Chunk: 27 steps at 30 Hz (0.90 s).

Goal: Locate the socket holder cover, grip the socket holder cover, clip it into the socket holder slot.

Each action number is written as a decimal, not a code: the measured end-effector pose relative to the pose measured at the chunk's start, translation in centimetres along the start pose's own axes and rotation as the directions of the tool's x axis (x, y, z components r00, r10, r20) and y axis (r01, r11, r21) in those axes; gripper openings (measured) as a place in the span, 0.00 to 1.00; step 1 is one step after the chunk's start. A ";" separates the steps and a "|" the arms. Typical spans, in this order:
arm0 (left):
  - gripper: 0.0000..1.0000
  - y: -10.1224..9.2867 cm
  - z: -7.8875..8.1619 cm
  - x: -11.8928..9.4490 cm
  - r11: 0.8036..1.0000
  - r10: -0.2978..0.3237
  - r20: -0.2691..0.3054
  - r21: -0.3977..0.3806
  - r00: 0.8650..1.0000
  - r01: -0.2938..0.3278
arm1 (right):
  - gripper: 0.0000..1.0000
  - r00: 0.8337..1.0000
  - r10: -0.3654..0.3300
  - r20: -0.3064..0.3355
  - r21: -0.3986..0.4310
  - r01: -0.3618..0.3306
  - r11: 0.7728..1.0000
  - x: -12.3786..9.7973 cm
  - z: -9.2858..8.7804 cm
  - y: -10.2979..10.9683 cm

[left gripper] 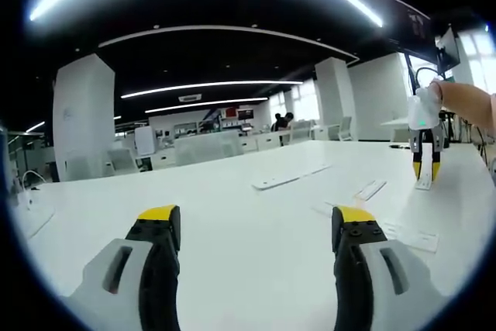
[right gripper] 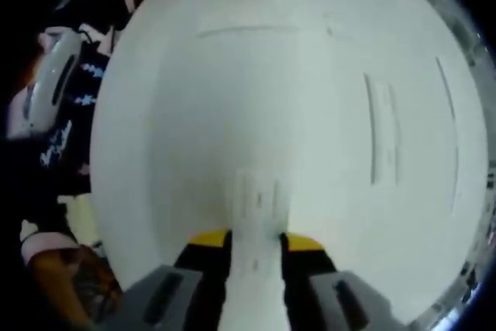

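Down between the yellow-tipped jaws of the right gripper point(right gripper: 254, 244) sits the cover point(right gripper: 256, 215), a small, flat white rectangular strip with a few short dark slots along its middle; in the right gripper view it runs lengthwise between the jaws, which press against its two long sides, and its far end reaches out over the white table point(right gripper: 232, 98). From the left gripper view the same right gripper point(left gripper: 425, 170) shows at the far right, held by a hand point(left gripper: 463, 103) and pointing straight down, with the cover point(left gripper: 424, 184) at its tips, touching or just above the table point(left gripper: 232, 222); which of the two cannot be told. Near it on the table lie other flat white pieces: a short strip point(left gripper: 370, 190) just to its left, a longer strip point(left gripper: 289, 177) further left, and a flat plate point(left gripper: 411, 237) closer to the camera. In the right gripper view a long pale strip point(right gripper: 381, 129) lies well to the right of the cover and a faint one point(right gripper: 248, 30) lies across the far side; both are blurred. The left gripper point(left gripper: 256, 222) hangs over bare table with its jaws wide apart and nothing between them. Beyond the table are white pillars, desks and ceiling light strips. A person's sleeve point(right gripper: 54, 249) and body show at the left edge of the right gripper view.
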<state>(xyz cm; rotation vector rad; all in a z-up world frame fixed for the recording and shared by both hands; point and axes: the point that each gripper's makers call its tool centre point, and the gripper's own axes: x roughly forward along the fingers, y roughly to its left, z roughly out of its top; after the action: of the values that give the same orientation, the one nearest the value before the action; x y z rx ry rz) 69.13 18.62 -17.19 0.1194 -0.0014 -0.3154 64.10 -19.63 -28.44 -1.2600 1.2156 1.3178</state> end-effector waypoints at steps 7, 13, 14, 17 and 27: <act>0.79 0.2 0.1 0.0 1.000 0.003 0.002 0.000 1.000 -0.003 | 0.27 1.000 -0.018 -0.019 0.002 0.018 1.000 -0.5 -0.3 -0.1; 0.79 0.1 0.0 -0.1 1.000 0.005 0.002 0.000 1.000 -0.005 | 0.27 0.999 -0.033 -0.014 0.002 0.033 0.999 -1.1 -0.3 0.0; 0.79 0.1 0.0 -0.1 1.000 0.005 0.002 0.000 1.000 -0.005 | 0.27 0.999 -0.038 -0.014 0.002 0.038 0.999 -1.3 -0.3 0.0; 0.79 0.1 0.0 -0.1 1.000 0.006 0.002 0.000 1.000 -0.006 | 0.27 0.999 -0.044 -0.010 0.002 0.044 0.999 -1.6 -0.3 0.0; 0.79 0.0 -0.1 -0.2 1.000 0.006 0.002 -0.001 1.000 -0.006 | 0.27 0.998 -0.056 -0.007 0.002 0.056 0.998 -2.1 -0.8 0.4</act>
<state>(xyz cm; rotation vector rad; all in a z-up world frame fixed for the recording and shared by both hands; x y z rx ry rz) 68.92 18.67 -17.32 0.1177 -0.0034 -0.3097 63.93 -20.39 -26.35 -1.2894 1.1775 1.2723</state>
